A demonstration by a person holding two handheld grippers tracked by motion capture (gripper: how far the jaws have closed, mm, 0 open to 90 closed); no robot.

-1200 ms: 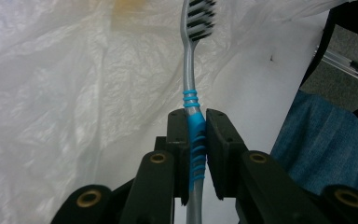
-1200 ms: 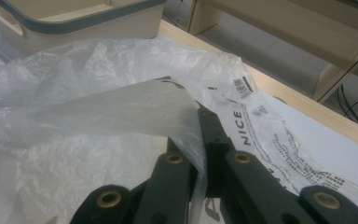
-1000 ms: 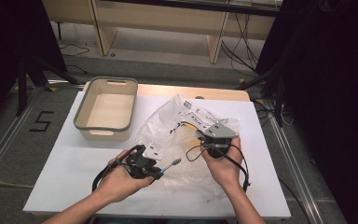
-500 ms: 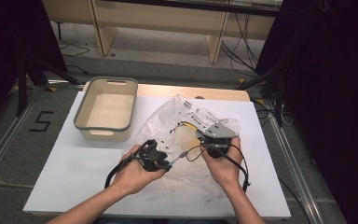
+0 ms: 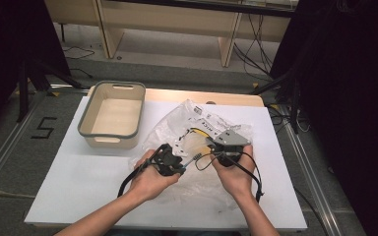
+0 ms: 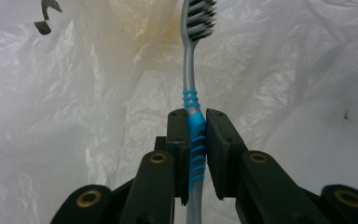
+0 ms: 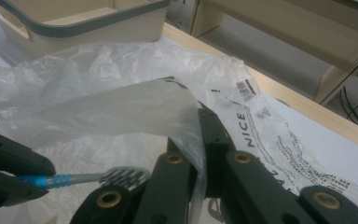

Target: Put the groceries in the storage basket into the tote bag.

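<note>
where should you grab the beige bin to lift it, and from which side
Grip the bin by a short end wall at its handle slot, best the far one, coming down from above. It sits upright and open, so one jaw can drop inside the wall, one outside. This is a judgement.

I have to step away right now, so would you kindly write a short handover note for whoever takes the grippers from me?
Left gripper: shut on the toothbrush, gripped at its blue handle, bristle head pointing at the plastic bag.
Right gripper: shut on an edge of the plastic bag, lifting it off the table.
Things: the bag lies crumpled mid-table; the beige bin stands behind it to the left, with nothing visible inside.
Done: brush picked up, bag edge pinched and raised.
Left, probably: the brush head is at the bag but not yet inside; ease it in through the raised edge, then release both.
</note>
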